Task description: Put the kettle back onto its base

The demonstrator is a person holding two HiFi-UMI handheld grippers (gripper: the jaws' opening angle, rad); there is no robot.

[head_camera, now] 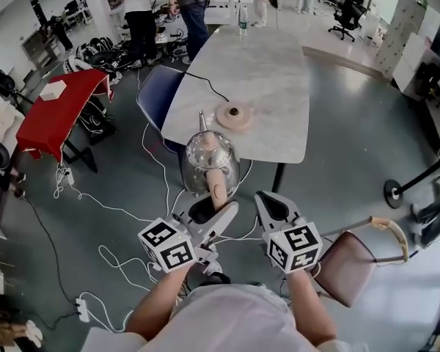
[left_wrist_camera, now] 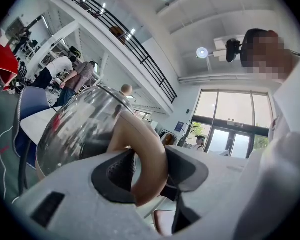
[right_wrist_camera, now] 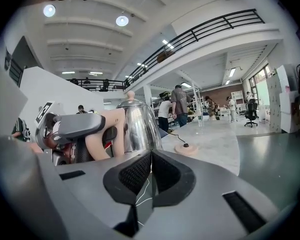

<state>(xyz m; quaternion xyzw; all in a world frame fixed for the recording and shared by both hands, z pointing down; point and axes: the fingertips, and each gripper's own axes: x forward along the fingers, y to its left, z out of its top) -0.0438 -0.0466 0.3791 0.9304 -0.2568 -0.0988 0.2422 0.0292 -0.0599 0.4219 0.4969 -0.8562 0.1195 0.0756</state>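
Two tongs: left tongs [left_wrist_camera: 151,170] clamp kettle handle [left_wrist_camera: 149,143], right tongs [right_wrist_camera: 150,176] closed.

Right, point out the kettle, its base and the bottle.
kettle [head_camera: 194,163], head view, shiny body.
base [head_camera: 235,118], head view, round top.
bottle [head_camera: 243,22], head view, its middle.

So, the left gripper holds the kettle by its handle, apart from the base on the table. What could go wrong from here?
1. The left gripper grips the kettle only by its curved handle, so the body may swing or slip.
2. The base has a small centre pin; an off-centre landing could leave the kettle unseated or shove the base across the table.
3. The right gripper is shut and apart, so it gives no support.
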